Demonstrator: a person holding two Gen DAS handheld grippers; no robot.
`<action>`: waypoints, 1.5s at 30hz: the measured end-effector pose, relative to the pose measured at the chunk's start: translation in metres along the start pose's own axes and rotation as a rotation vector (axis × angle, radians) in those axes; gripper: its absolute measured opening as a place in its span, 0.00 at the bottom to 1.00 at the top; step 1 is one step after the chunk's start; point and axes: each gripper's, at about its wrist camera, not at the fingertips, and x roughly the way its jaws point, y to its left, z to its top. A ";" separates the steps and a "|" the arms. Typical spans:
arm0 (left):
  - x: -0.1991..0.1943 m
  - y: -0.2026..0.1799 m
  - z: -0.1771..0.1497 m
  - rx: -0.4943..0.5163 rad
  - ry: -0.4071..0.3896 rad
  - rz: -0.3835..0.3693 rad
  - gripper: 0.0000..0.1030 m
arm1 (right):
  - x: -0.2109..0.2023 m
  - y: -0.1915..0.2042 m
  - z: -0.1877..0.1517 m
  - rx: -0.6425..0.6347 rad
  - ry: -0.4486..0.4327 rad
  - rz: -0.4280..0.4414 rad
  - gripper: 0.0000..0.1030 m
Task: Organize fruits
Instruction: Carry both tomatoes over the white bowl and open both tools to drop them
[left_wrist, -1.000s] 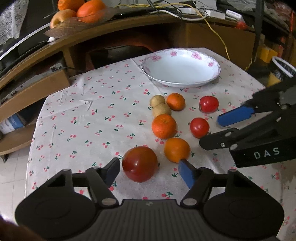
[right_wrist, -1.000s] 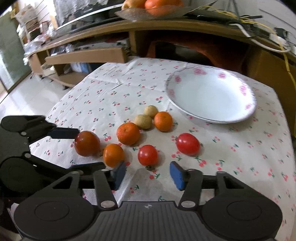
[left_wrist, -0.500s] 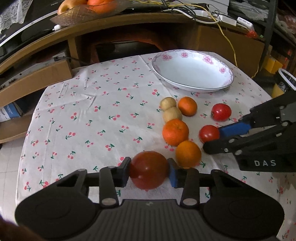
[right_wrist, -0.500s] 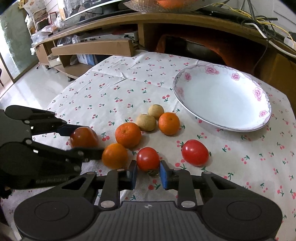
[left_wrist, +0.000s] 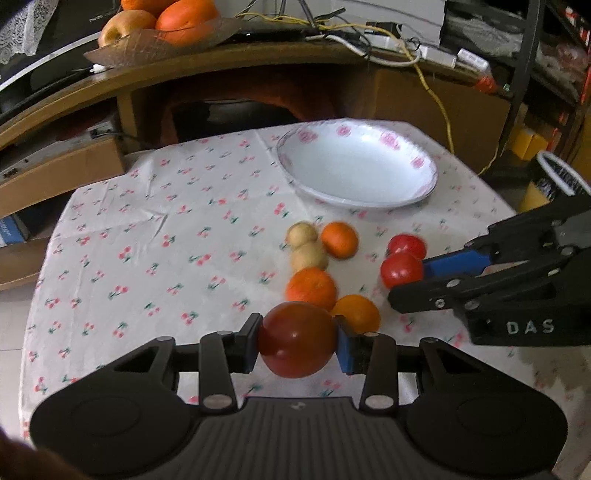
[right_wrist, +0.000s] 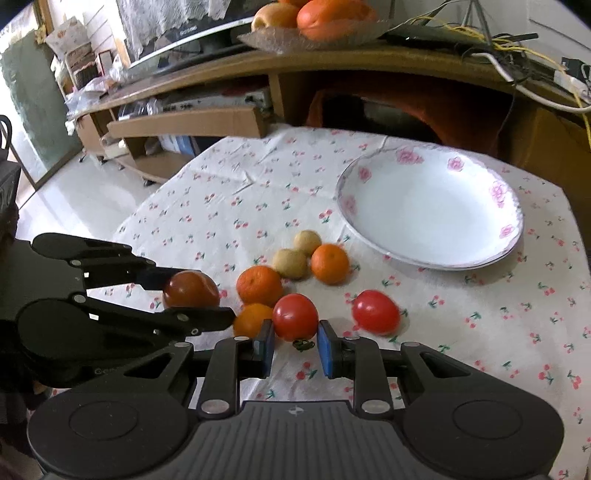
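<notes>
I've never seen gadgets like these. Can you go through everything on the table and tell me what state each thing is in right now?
left gripper: shut on the big dark red fruit.
right gripper: shut on a small red tomato.
second tomato: loose on the tablecloth.
three oranges: loose, untouched.
two pale fruits: side by side, loose.
flowered bowl: upright, empty.

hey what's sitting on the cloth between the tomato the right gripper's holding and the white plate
In the right wrist view, only bare cherry-print tablecloth lies between the held tomato and the plate. A second tomato sits just right of that line, an orange just left.
</notes>
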 end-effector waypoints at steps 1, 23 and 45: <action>0.001 -0.002 0.002 0.006 -0.005 0.000 0.44 | 0.000 -0.002 0.001 0.007 -0.002 -0.005 0.24; 0.039 -0.019 0.084 0.030 -0.095 -0.034 0.44 | 0.006 -0.067 0.041 0.086 -0.087 -0.096 0.24; 0.087 -0.028 0.107 0.073 -0.044 -0.009 0.45 | 0.032 -0.092 0.049 0.087 -0.045 -0.142 0.31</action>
